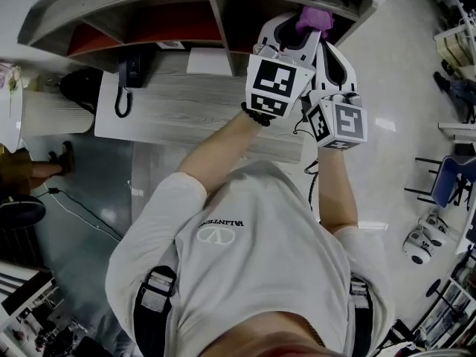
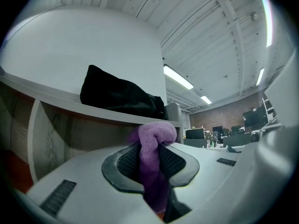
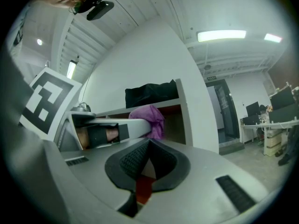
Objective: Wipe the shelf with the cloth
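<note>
The left gripper [image 2: 150, 149] is pinching a purple cloth [image 2: 154, 135], holding it at the front edge of the shelf [image 2: 55, 96], possibly touching it. A black bag [image 2: 119, 95] is lying on top. The right gripper [image 3: 148, 146], jaws pressed together and empty, is hovering just beside the left.

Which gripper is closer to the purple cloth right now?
Left. The left gripper is clamped on the purple fabric cloth; the right gripper sits beside it, shut and empty.
</note>
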The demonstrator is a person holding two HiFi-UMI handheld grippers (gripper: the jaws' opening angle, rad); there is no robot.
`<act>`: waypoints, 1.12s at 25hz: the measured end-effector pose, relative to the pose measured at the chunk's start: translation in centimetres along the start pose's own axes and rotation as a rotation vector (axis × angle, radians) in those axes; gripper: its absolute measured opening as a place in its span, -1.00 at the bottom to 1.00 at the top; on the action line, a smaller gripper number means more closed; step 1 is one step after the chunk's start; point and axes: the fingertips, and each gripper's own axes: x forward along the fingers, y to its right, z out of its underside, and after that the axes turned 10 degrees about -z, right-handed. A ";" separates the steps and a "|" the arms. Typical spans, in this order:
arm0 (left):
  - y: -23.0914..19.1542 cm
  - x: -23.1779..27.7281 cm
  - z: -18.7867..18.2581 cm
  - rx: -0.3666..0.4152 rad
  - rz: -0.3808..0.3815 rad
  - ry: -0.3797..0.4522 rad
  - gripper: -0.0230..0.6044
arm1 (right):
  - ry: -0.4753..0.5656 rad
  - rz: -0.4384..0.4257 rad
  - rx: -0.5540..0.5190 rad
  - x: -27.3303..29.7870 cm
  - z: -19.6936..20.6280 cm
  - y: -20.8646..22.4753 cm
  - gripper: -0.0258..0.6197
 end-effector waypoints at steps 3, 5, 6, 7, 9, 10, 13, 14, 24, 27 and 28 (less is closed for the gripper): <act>-1.2 -0.3 -0.1 -0.006 -0.022 0.002 -0.66 | -0.008 -0.018 0.000 0.7 0.3 -0.9 -0.92; -2.2 -0.6 -0.2 -0.007 -0.035 0.004 -0.66 | -0.011 -0.026 0.005 1.2 0.5 -1.3 -0.92; -2.6 -0.7 -0.2 -0.007 -0.042 0.005 -0.66 | -0.010 -0.030 0.007 1.5 0.5 -1.5 -0.92; -3.0 -0.8 -0.3 -0.008 -0.048 0.006 -0.66 | -0.010 -0.034 0.008 1.7 0.5 -1.7 -0.92; -3.7 -1.1 -0.4 -0.010 -0.061 0.008 -0.66 | -0.011 -0.044 0.008 2.1 0.5 -2.2 -0.92; -4.1 -1.2 -0.4 -0.012 -0.066 0.009 -0.66 | -0.013 -0.049 0.008 2.3 0.6 -2.5 -0.92; -5.4 -1.4 -0.4 -0.017 -0.081 0.011 -0.66 | -0.020 -0.062 0.010 3.2 1.0 -3.3 -0.92; -5.9 -1.5 -0.4 -0.020 -0.087 0.012 -0.66 | -0.022 -0.066 0.010 3.5 1.2 -3.6 -0.92; -8.9 -2.4 -0.4 -0.040 -0.158 0.008 -0.66 | -0.041 -0.090 0.008 4.7 1.7 -4.9 -0.92; -9.7 -2.5 -0.4 -0.047 -0.181 0.010 -0.66 | -0.046 -0.098 0.008 5.0 1.9 -5.2 -0.92; -9.8 -2.6 -0.4 -0.051 -0.189 0.008 -0.66 | -0.048 -0.101 0.008 5.0 2.0 -5.3 -0.92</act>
